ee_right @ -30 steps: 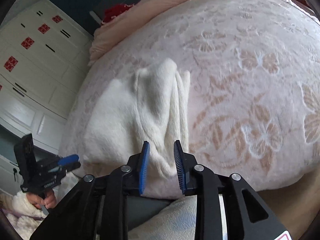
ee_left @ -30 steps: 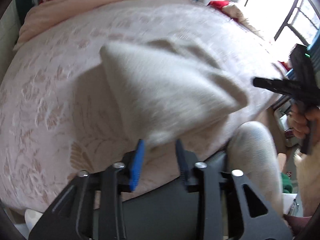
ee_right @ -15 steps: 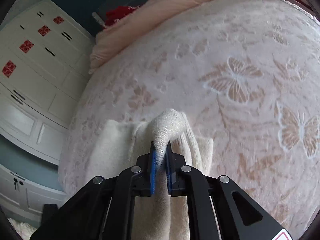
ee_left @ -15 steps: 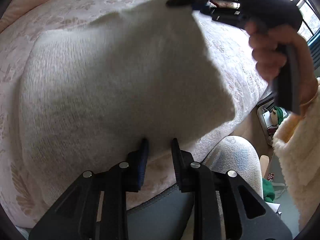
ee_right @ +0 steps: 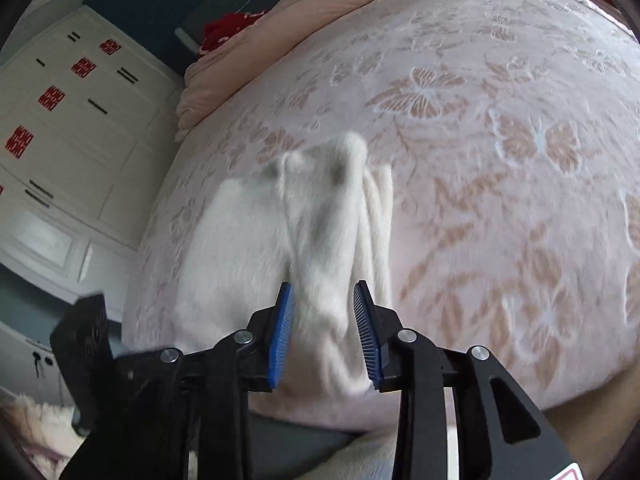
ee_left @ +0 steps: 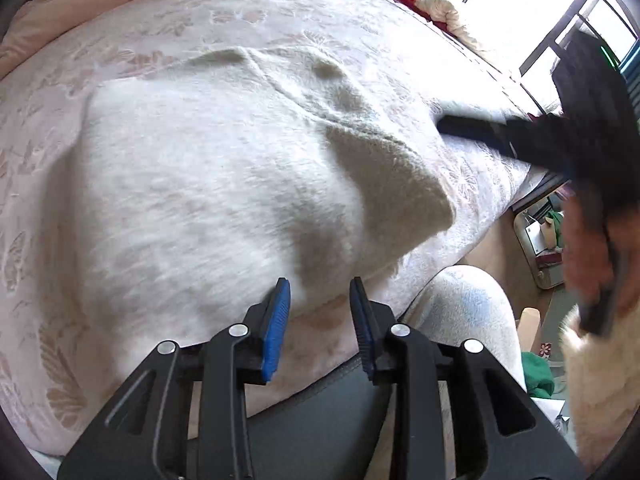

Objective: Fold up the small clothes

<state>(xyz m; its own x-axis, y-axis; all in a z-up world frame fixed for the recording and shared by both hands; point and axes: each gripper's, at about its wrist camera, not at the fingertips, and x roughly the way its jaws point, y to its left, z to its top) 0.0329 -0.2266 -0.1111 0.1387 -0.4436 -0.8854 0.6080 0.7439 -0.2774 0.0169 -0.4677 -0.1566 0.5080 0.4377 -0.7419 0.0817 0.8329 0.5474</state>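
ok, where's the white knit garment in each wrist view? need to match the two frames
Left wrist: white knit garment fills the centre-left, spread on the bed, just beyond the open left claw.
Right wrist: it lies centre-left, a raised fold running down toward the open right claw.
Shared landmark: the pink floral bedspread beneath it.

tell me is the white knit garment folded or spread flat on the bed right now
Partly folded, not flat: the white knit garment shows a flap doubled over at its right side, with bunched layers on the bedspread.
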